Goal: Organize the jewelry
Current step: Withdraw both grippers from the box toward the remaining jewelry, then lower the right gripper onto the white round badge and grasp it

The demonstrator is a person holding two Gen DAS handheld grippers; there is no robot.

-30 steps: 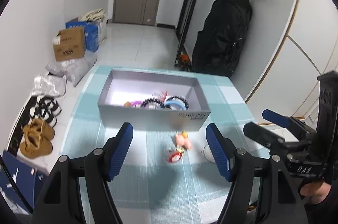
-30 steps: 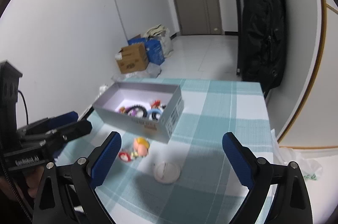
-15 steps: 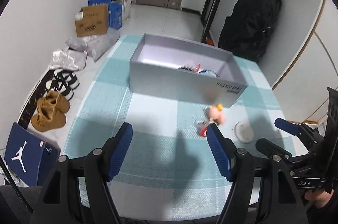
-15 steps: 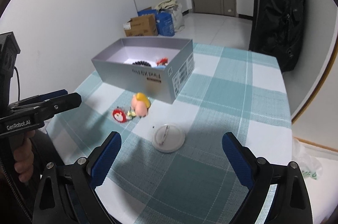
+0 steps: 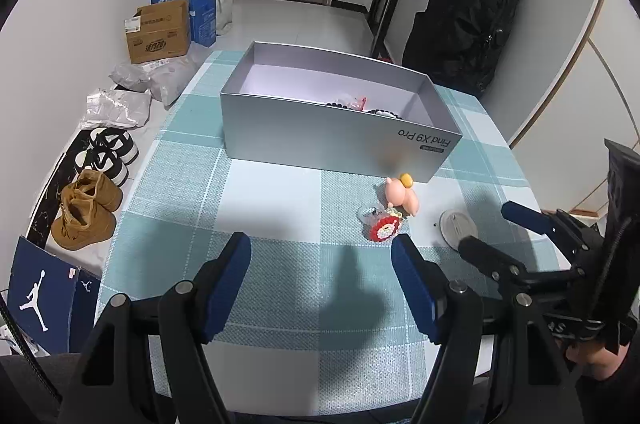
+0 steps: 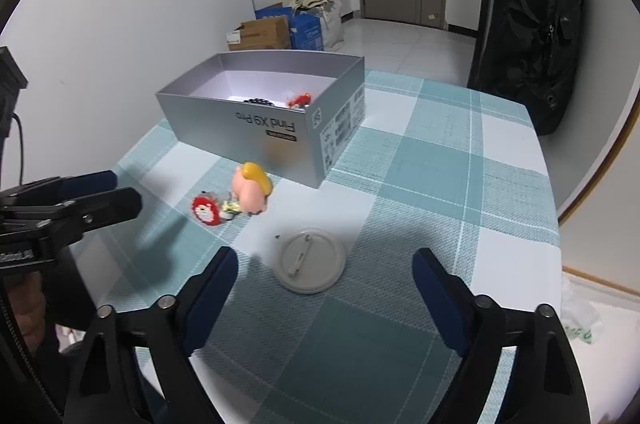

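Observation:
A grey open box (image 5: 320, 136) (image 6: 256, 116) stands on the checked tablecloth and holds bead bracelets and a red trinket (image 6: 300, 100). In front of it lie a pink pig charm (image 5: 402, 194) (image 6: 252, 190), a red round charm (image 5: 384, 230) (image 6: 205, 210) and a white round pin badge (image 5: 456, 224) (image 6: 310, 260), back side up. My left gripper (image 5: 322, 284) is open and empty, near the table's front edge, left of the charms. My right gripper (image 6: 324, 298) is open and empty, just in front of the badge; it also shows in the left wrist view (image 5: 504, 240).
The table (image 6: 440, 152) ends close on the right and front. On the floor to the left are shoes (image 5: 86, 210), plastic bags, cardboard boxes (image 5: 158, 30) and a blue shoebox (image 5: 48, 298). A black bag (image 5: 464, 24) stands behind the table.
Both grippers have pulled back and lowered toward the table's front; the box now looks farther off and its contents are mostly hidden behind its wall. Both stay open and empty.

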